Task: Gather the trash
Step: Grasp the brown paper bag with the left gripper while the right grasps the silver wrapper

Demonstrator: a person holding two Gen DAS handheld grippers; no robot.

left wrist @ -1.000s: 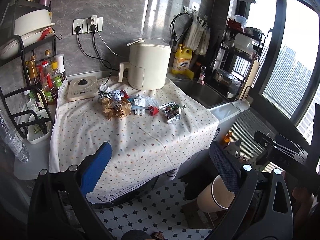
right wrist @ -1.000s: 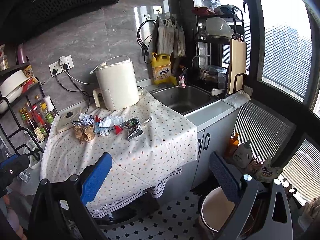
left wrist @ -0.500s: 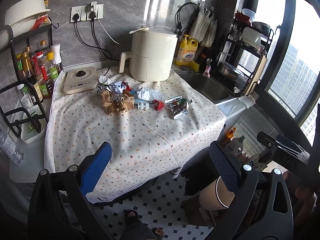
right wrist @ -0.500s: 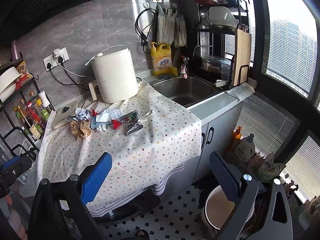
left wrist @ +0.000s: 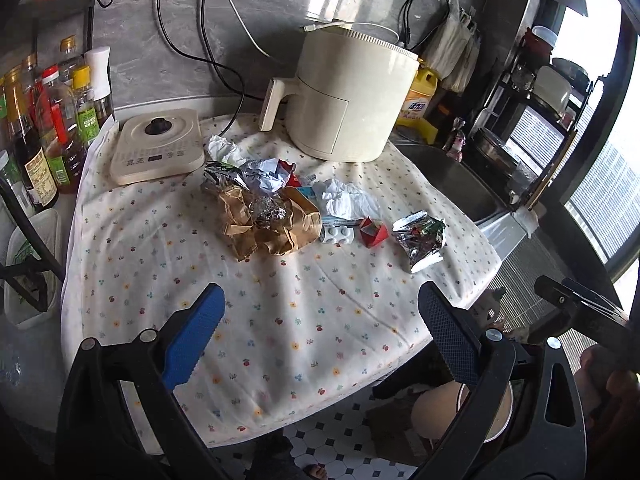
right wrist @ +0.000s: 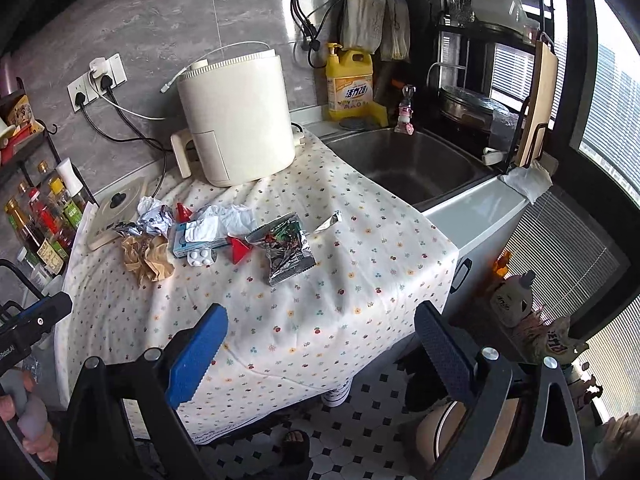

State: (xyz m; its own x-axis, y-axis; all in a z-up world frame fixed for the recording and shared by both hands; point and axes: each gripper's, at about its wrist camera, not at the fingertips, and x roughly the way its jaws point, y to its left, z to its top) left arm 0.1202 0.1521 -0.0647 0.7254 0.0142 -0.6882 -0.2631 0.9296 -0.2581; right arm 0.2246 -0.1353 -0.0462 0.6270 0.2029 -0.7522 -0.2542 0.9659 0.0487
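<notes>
A pile of trash lies on the flowered cloth [left wrist: 280, 320]: a crumpled brown paper bag [left wrist: 240, 220] around a foil ball [left wrist: 266, 210], white tissue [left wrist: 344, 200], a pill blister [left wrist: 338, 235], a red paper piece [left wrist: 374, 232] and a foil snack wrapper [left wrist: 420, 240]. My left gripper [left wrist: 319, 296] hangs open over the cloth's near part, short of the pile. In the right wrist view the wrapper [right wrist: 286, 248] and the brown paper [right wrist: 146, 258] lie ahead of my right gripper [right wrist: 320, 312]. Its jaws are closing from wide with nothing between them.
A cream air fryer [left wrist: 348, 96] and a flat cooker [left wrist: 156, 150] stand behind the pile. Sauce bottles [left wrist: 48, 128] fill a rack at the left. The sink [right wrist: 408, 164] lies to the right. A beige bin [right wrist: 436, 428] stands on the tiled floor below the counter edge.
Both grippers have come forward and down toward the counter, so the trash pile looks larger and nearer. The trash itself has not moved.
</notes>
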